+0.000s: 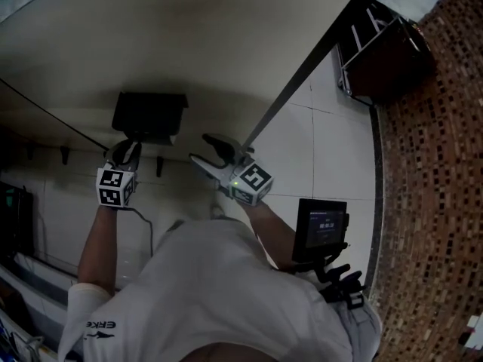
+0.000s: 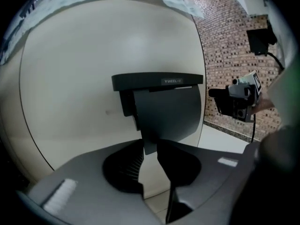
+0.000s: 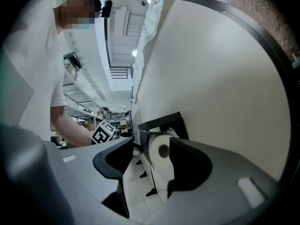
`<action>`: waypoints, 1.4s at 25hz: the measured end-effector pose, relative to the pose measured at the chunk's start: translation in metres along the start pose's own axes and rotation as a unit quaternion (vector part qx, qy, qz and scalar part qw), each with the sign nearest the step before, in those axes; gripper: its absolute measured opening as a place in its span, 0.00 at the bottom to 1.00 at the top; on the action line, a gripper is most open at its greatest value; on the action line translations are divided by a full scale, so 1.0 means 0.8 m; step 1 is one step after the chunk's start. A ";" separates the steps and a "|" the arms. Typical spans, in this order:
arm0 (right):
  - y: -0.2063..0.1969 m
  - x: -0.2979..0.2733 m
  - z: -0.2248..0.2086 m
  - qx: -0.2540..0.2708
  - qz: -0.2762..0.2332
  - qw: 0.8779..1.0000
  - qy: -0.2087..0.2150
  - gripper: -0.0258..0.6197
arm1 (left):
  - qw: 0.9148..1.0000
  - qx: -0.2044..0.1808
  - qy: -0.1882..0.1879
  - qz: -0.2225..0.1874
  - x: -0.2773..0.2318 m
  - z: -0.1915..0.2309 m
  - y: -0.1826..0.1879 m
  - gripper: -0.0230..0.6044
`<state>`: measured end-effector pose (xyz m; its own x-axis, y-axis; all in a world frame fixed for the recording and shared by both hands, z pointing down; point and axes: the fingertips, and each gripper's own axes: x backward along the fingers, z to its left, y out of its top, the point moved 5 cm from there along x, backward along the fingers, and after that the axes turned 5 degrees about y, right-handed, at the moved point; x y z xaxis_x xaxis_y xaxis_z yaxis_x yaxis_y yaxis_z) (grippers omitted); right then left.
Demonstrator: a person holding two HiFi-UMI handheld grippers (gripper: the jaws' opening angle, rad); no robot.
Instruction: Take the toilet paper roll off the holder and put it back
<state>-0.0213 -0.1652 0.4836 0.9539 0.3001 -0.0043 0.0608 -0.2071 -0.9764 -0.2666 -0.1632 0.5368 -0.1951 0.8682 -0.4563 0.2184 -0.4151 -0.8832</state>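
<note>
So the toilet paper roll is sitting in the black holder, which is mounted on the cream wall. From the right gripper view you're looking at the roll end-on, core hole and all, tucked under the holder's lid.

The left gripper is right up under the holder. Its jaws are nearly together, pinching the bottom corner of the cover flap that hangs down the front of the holder.

The right gripper is off to the right side of the holder and not touching it. Its jaws are spread with nothing clamped between them. The roll only shows through the gap further back, partly hidden behind one jaw.
</note>
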 end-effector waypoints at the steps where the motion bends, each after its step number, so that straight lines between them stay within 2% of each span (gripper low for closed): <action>1: 0.004 0.001 0.000 0.005 0.005 1.000 0.001 0.43 | 1.000 -0.003 0.010 -0.007 0.004 -0.002 0.001 0.17; 6: 0.014 0.002 0.002 0.041 0.022 0.999 0.008 0.41 | 0.996 -0.021 0.079 -0.029 0.024 -0.006 -0.003 0.19; 10: 0.032 -0.004 0.014 0.069 0.016 0.997 0.029 0.40 | 0.989 -0.019 0.143 -0.046 0.054 -0.010 -0.007 0.19; 15: 0.043 -0.001 0.023 0.081 0.020 0.995 0.059 0.39 | 0.981 -0.017 0.182 -0.069 0.091 -0.039 0.007 0.18; 20: 0.047 0.006 0.033 0.083 0.022 0.993 0.085 0.37 | 0.975 -0.025 0.197 -0.098 0.128 -0.088 0.028 0.14; 28: 0.048 -0.002 0.063 0.113 0.034 0.989 0.089 0.33 | 0.974 -0.002 0.195 -0.119 0.173 -0.124 0.045 0.04; 33: 0.054 0.003 0.101 0.128 0.035 0.988 0.075 0.21 | 0.971 -0.009 0.178 -0.158 0.201 -0.133 0.039 0.04; 35: 0.054 0.009 0.122 0.136 0.037 0.988 0.066 0.14 | 0.972 0.004 0.169 -0.163 0.218 -0.139 0.035 0.04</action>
<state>-0.0406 -0.0814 0.4202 0.9838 0.1663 -0.0666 -0.0740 0.0388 -0.9965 -0.1886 0.0070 0.4448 0.0737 0.9931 -0.0915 0.1901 -0.1041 -0.9762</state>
